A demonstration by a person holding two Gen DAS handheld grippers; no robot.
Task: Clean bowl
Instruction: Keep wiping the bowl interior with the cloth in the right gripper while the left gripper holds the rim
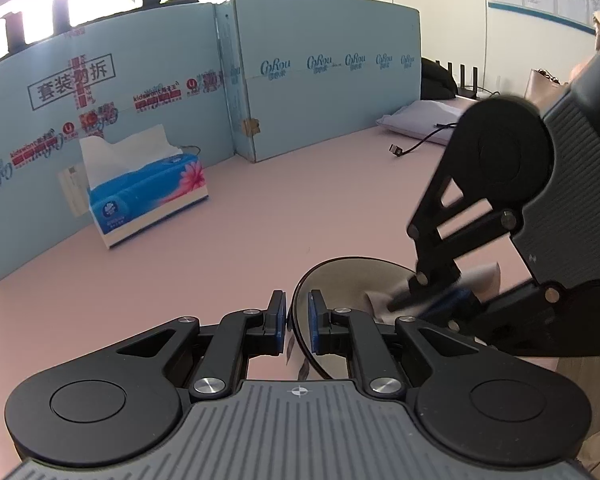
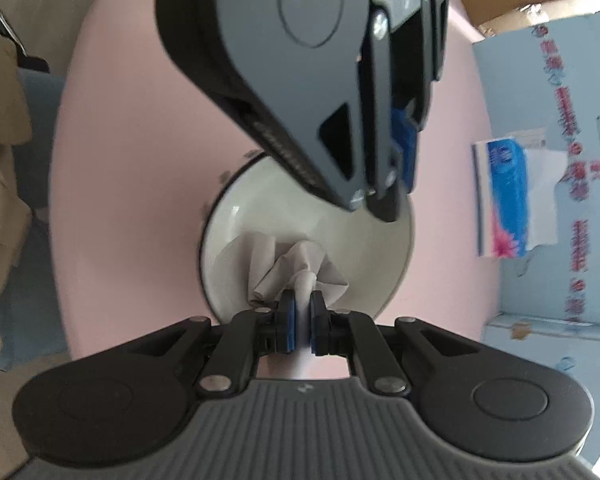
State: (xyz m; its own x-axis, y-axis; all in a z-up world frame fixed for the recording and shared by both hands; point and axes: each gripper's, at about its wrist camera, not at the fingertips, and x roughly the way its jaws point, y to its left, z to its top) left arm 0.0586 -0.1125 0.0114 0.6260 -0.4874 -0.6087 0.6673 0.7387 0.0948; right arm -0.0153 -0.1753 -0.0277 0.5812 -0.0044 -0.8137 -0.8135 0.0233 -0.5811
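A white bowl with a dark rim (image 2: 360,256) stands on the pink table. In the left wrist view the bowl (image 1: 340,280) is tilted, and my left gripper (image 1: 297,320) is shut on its near rim. My right gripper (image 2: 303,320) is shut on a crumpled white tissue (image 2: 296,268) and presses it against the inside of the bowl. The tissue also shows in the left wrist view (image 1: 384,304), under the right gripper (image 1: 428,300). The left gripper (image 2: 392,196) reaches over the bowl's far rim in the right wrist view.
A blue tissue box (image 1: 148,196) stands at the back left against light blue cardboard panels (image 1: 320,72). It also shows at the right in the right wrist view (image 2: 508,196). A black cable (image 1: 416,146) and a lilac cloth (image 1: 424,120) lie far right.
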